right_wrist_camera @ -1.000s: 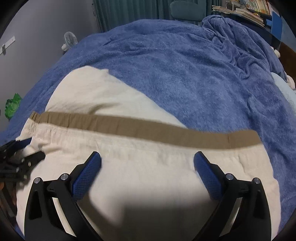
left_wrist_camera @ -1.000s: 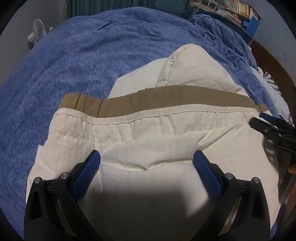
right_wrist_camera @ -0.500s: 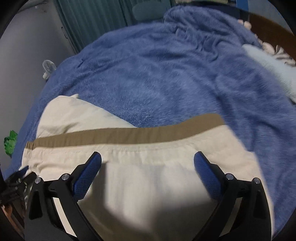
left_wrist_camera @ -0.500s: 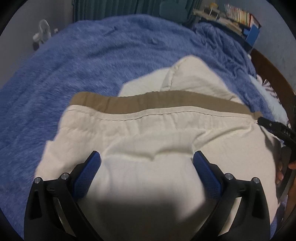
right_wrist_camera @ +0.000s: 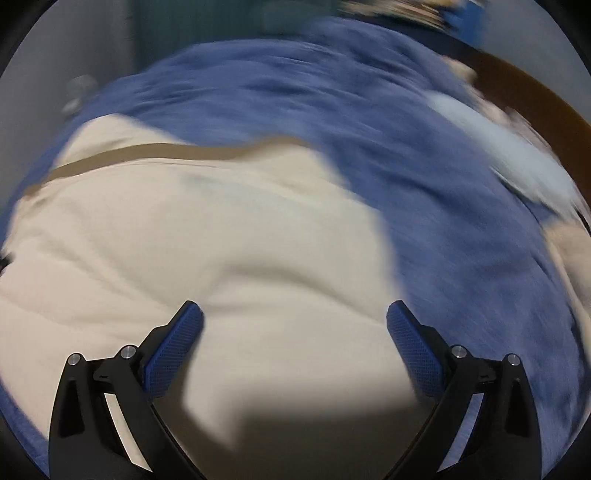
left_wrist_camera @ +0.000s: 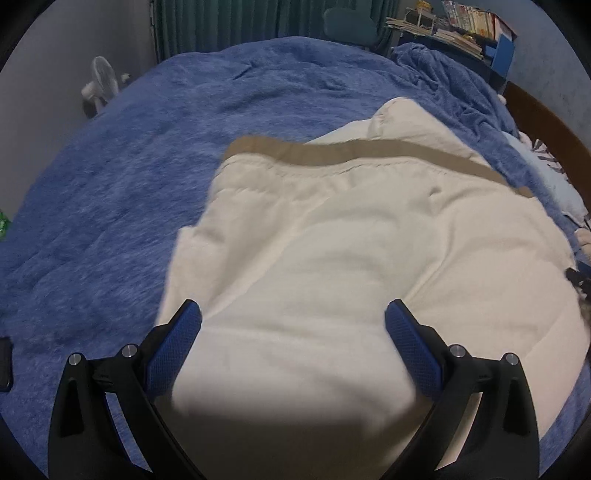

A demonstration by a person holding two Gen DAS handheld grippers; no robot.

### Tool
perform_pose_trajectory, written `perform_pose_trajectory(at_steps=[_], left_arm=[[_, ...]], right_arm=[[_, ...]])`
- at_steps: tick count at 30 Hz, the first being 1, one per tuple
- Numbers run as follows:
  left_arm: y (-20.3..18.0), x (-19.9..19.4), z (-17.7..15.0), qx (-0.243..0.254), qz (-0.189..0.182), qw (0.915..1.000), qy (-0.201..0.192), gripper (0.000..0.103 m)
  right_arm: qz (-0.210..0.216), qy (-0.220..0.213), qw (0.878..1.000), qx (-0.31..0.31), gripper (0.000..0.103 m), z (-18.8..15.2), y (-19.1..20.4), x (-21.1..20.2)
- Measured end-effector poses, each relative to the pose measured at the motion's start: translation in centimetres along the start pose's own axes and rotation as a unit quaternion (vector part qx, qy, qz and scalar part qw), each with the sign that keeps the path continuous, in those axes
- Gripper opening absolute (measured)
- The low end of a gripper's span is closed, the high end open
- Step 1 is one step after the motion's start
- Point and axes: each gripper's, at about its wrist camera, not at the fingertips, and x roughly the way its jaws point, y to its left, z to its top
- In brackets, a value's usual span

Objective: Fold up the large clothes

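A cream garment (left_wrist_camera: 351, 258) with a tan waistband (left_wrist_camera: 369, 149) lies folded on a blue blanket (left_wrist_camera: 147, 166). My left gripper (left_wrist_camera: 293, 321) is open and empty, above the garment's near left part. The garment also shows in the right wrist view (right_wrist_camera: 184, 240), blurred, with the tan band (right_wrist_camera: 166, 153) across its far edge. My right gripper (right_wrist_camera: 294, 321) is open and empty above the garment's near right part. A sliver of the right gripper (left_wrist_camera: 580, 278) shows at the right edge of the left wrist view.
The blue blanket (right_wrist_camera: 369, 110) covers the whole bed. A brown headboard (left_wrist_camera: 546, 122) curves along the right, with pale bedding (left_wrist_camera: 554, 177) beside it. A white fan (left_wrist_camera: 99, 81) stands far left, green curtains (left_wrist_camera: 240, 22) and bookshelves (left_wrist_camera: 461, 26) behind.
Both grippers have pulled back toward me and apart: the left one swung left, the right one swung right, so the garment fills more of each view. The right view is now motion-blurred.
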Motion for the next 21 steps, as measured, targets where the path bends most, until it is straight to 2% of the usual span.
perform_pose_trajectory(at_steps=[2, 4, 5, 6, 9, 12, 14, 16, 18, 21], left_arm=[[0.5, -0.8, -0.4, -0.011, 0.012, 0.9998, -0.009, 0.096], [0.2, -2.2, -0.7, -0.007, 0.026, 0.9992, -0.029, 0.096], [-0.2, -3.6, -1.0, -0.002, 0.0, 0.9988, -0.048, 0.096], [-0.6, -4.7, -1.4, -0.001, -0.023, 0.9978, -0.062, 0.096], [-2.6, -7.4, -3.6, 0.011, -0.075, 0.9937, -0.083, 0.096], [-4.6, -7.2, -5.8, 0.029, -0.093, 0.9942, -0.046, 0.096], [-4.9, -6.6, -7.2, 0.033, -0.072, 0.9964, -0.031, 0.096], [-4.9, -6.7, -7.9, 0.04, -0.054, 0.997, -0.038, 0.096], [-4.6, -6.6, -8.4, 0.037, -0.039, 0.9978, -0.04, 0.096], [-4.4, -6.7, -9.0, 0.037, -0.027, 0.998, -0.044, 0.096]], right_arm=[[0.012, 0.009, 0.996, 0.092, 0.096, -0.8, -4.0, -0.5], [0.02, -0.015, 0.992, 0.124, 0.096, -1.3, -5.3, -2.1], [0.036, -0.034, 0.99, 0.134, 0.096, -1.5, -5.6, -3.3], [0.061, -0.072, 0.986, 0.14, 0.096, -1.9, -5.6, -5.3], [0.084, -0.12, 0.985, 0.09, 0.096, -3.4, -2.5, -8.5], [0.114, -0.119, 0.986, 0.013, 0.096, -5.5, 2.5, -9.3], [0.085, -0.106, 0.989, -0.059, 0.096, -7.1, 6.4, -8.8], [0.064, -0.091, 0.99, -0.085, 0.096, -8.1, 8.0, -7.8], [0.046, -0.073, 0.993, -0.081, 0.096, -8.9, 8.2, -6.9], [0.027, -0.066, 0.996, -0.05, 0.096, -9.5, 6.2, -6.5]])
